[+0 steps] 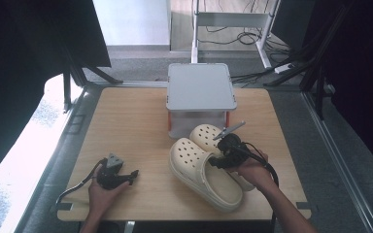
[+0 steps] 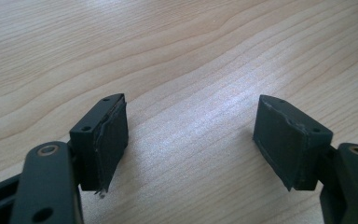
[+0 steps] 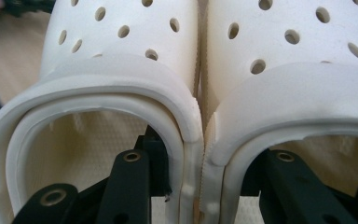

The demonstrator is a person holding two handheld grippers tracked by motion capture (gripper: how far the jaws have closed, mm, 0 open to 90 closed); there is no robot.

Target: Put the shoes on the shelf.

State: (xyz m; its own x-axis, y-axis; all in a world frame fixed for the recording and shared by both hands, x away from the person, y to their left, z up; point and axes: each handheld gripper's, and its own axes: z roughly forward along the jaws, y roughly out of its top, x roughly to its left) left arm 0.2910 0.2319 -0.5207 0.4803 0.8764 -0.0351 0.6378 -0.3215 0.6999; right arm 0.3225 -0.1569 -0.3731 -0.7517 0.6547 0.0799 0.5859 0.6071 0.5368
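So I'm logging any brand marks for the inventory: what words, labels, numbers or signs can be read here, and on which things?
None can be read.
Pair of cream perforated foam clogs: no visible lettering or logo.
Grey lidded plastic box: lid is plain.
Light wooden table: grain only.
Left gripper and right gripper: black jaws unmarked.

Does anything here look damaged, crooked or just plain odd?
Slightly. The black pad on one jaw of the left hand-held gripper looks frayed and peeling at its edge. The two cream clogs sit neatly pressed side by side, pinched together by the right hand-held gripper.
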